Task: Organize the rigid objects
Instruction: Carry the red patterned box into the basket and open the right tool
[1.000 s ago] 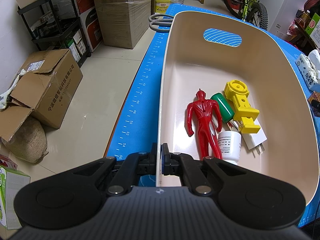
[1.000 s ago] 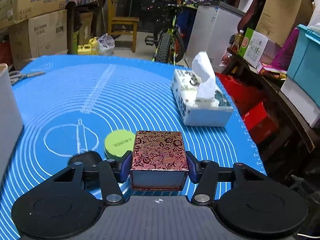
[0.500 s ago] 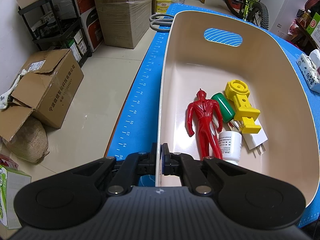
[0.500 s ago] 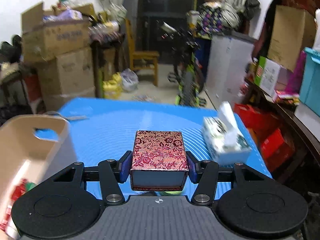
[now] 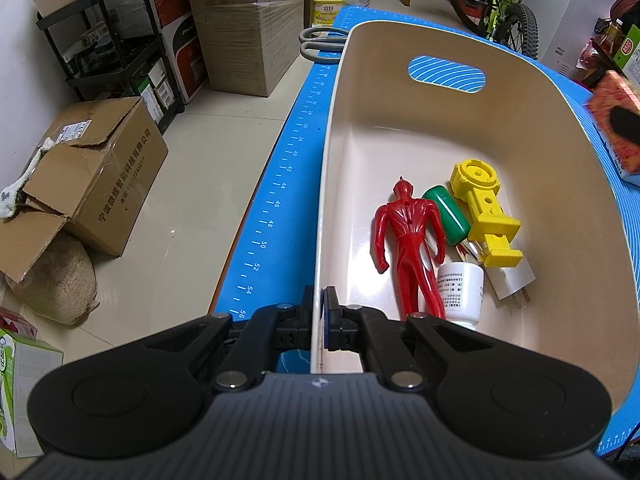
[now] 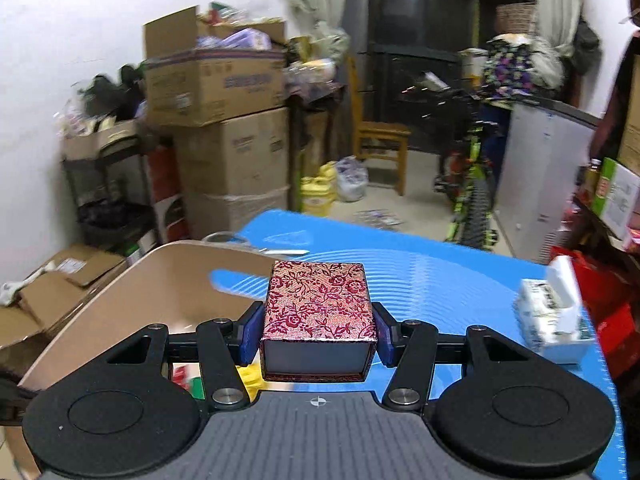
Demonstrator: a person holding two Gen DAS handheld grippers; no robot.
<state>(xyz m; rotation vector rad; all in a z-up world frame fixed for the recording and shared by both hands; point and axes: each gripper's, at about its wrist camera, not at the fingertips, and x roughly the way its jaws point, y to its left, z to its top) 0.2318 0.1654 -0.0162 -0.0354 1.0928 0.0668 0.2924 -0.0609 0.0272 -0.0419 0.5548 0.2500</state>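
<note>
- Left gripper [image 5: 319,312]: jaws pinched together on the near rim of the beige basket [image 5: 560,152], one finger outside the wall, one inside.
- The basket rests on the blue mat [image 5: 280,184]; an oval handle cut-out shows in its far wall.
- Basket contents, grouped near the gripper end: red toy figure [image 5: 412,236] lying flat; green cylinder [image 5: 447,216] just beside it; yellow plastic part [image 5: 486,210] touching the green cylinder; white bottle [image 5: 460,292] on its side at the figure's legs; white plug adapter [image 5: 514,280] partly under the yellow part.
- Right gripper [image 6: 318,330]: blue pads clamped on both sides of the floral box [image 6: 319,300], which is held level in the air, above the mat and beside the basket's right wall.
- In the left wrist view, the floral box shows at the right edge, blurred.
- Tissue box [image 6: 550,320] sits on the mat near its right edge, well apart from the basket.
- Scissors [image 5: 320,42] lie on the mat just beyond the basket's far left corner.
</note>
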